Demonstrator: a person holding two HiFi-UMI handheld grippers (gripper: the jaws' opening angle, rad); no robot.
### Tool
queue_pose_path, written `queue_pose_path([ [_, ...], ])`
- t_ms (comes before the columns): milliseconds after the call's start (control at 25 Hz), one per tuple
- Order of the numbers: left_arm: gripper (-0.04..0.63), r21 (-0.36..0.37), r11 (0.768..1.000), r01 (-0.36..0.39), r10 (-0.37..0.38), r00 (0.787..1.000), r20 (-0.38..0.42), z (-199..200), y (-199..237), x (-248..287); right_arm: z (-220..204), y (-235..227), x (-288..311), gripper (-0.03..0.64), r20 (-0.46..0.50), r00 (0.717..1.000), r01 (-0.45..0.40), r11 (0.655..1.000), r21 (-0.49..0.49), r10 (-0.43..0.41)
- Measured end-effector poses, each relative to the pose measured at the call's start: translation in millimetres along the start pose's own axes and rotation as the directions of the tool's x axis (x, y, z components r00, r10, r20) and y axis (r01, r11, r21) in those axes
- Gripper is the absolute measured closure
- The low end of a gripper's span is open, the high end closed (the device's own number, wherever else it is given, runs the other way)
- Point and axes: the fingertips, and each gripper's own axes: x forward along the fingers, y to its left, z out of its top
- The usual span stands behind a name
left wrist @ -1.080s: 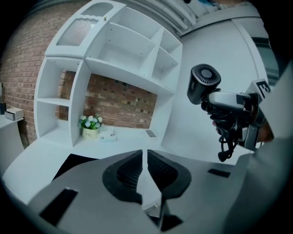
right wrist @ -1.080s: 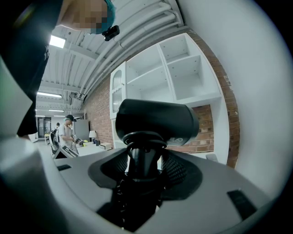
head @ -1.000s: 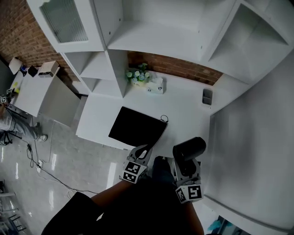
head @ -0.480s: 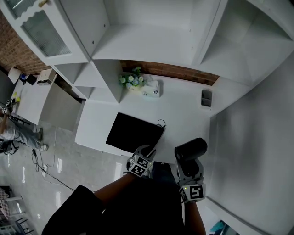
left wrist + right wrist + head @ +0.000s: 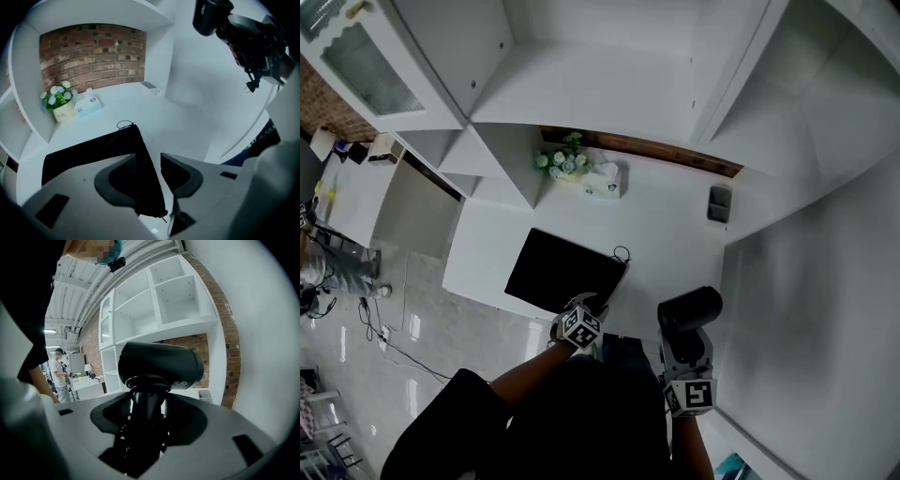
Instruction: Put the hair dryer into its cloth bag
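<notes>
Black cloth bag point(image 5: 562, 272) point(image 5: 84, 150): lies flat on the white table point(image 5: 675, 244) point(image 5: 187, 126), near its front edge. Drawstring loop point(image 5: 622, 253) point(image 5: 124, 124) at the bag's far corner, resting on the table top.

Black hair dryer point(image 5: 689, 309) point(image 5: 161, 364) point(image 5: 211, 14): off the table, to the right of the bag and apart from it. Barrel across the top, handle pointing down into the right gripper.

Right gripper point(image 5: 680, 336) point(image 5: 147, 411): jaws closed on the hair dryer's handle, one pad on each side. Marker cube faces the head camera.

Left gripper point(image 5: 584, 302) point(image 5: 147, 176): tilted down over the bag's near corner. Jaws have just been opening and stand apart. The bag's near edge shows in the gap between them, with neither pad pressing on it.

Flower pot point(image 5: 561, 161) point(image 5: 58, 101): small white pot with pale blooms, at the back of the table in front of the brick wall point(image 5: 93, 51).

Tissue box point(image 5: 603, 180) point(image 5: 88, 105): just beside the flower pot, on its right.

Small grey object point(image 5: 718, 202) point(image 5: 149, 86): at the back right of the table, kind not legible.

White shelf unit point(image 5: 581, 75) point(image 5: 159, 301): open compartments above the table.

Person point(image 5: 58, 373): standing in the background by another table, well apart from the work.
</notes>
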Motion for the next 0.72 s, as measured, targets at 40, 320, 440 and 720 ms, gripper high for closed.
queue_pose_path([
  [40, 0.429, 0.002, 1.000, 0.016, -0.015, 1.000, -0.024, -2, -1, 5, -1, -2, 0, 0.373, -0.006, 1.000, 0.005, 1.000, -0.001, -0.005],
  [320, 0.413, -0.041, 0.999, 0.020, -0.024, 0.993, -0.117, -15, 11, 27, -11, -17, 7, 0.373, -0.044, 0.999, 0.016, 1.000, 0.011, -0.016],
  [440, 0.498, -0.049, 0.999, 0.011, -0.017, 0.991, -0.133, -18, 16, 28, -10, -20, 12, 0.373, -0.042, 0.999, 0.017, 1.000, 0.012, -0.017],
  [720, 0.558, -0.123, 0.992, 0.028, -0.039, 0.995, -0.091, -12, 23, 14, -18, -26, 19, 0.373, -0.078, 0.997, 0.017, 1.000, -0.001, -0.017],
])
